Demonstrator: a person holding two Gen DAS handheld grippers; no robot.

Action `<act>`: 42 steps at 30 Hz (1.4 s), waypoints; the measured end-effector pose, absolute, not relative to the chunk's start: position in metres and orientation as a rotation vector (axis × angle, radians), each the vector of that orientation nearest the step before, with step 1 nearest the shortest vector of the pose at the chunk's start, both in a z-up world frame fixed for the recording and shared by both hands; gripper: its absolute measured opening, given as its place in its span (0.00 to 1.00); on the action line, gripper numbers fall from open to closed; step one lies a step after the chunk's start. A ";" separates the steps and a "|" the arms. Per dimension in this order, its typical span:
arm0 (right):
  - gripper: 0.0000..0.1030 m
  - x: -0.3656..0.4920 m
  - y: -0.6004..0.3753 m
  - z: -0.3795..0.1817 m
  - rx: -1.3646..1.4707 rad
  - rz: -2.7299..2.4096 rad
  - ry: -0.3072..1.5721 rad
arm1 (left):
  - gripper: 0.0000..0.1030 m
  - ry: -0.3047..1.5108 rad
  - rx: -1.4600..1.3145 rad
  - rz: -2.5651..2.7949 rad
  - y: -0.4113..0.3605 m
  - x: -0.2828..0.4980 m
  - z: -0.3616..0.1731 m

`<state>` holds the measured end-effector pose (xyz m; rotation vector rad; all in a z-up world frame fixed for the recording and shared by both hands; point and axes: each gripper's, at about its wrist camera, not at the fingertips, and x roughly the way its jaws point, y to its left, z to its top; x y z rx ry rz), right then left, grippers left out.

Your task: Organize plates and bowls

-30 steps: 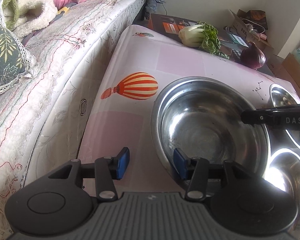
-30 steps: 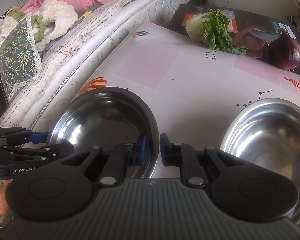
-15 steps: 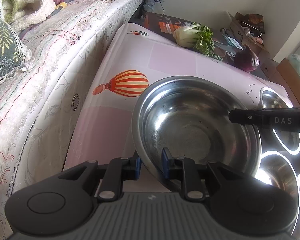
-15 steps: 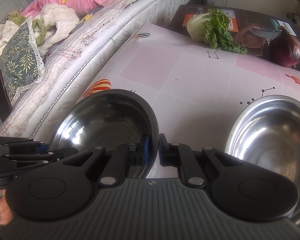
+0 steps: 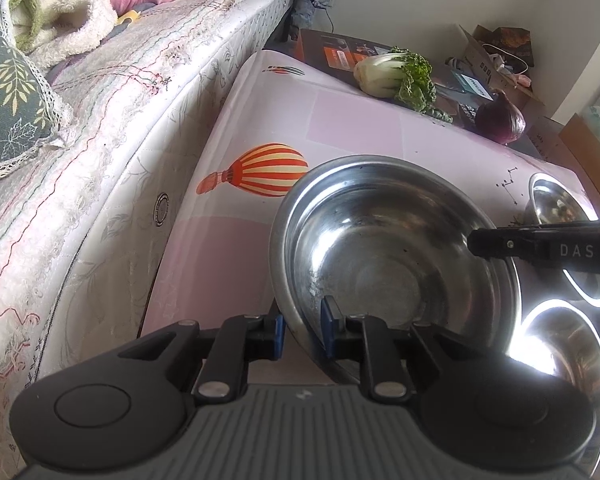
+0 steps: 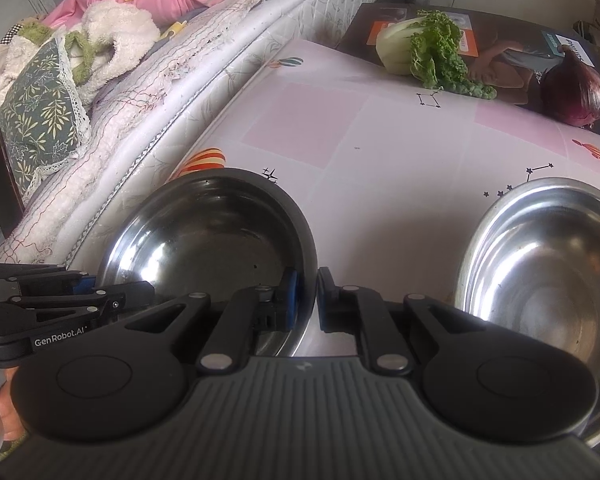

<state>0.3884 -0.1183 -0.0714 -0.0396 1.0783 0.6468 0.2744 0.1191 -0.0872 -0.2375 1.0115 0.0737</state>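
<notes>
The left gripper (image 5: 302, 330) has narrowed, still closing on the bowl (image 5: 392, 256) rim at lower centre. The right gripper (image 6: 307, 300) stays clamped on the opposite rim. No stacking yet; a second bowl (image 6: 548, 280) waits at right.

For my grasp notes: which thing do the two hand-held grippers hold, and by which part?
Both hold one steel bowl by its rim: left hand-held gripper at one side, right hand-held gripper at the opposite side.

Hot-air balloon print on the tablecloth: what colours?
Orange-red and cream stripes on the hot-air balloon print; clearest in the left wrist view.
</notes>
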 end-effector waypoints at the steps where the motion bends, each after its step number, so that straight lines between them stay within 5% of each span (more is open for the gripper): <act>1: 0.09 0.390 -0.118 -0.072 -0.033 0.645 1.079 | 0.19 1.010 -0.241 0.073 0.120 0.274 -0.087; 42: 0.09 0.390 -0.118 -0.064 -0.014 0.654 1.075 | 0.19 0.978 -0.247 0.064 0.124 0.266 -0.078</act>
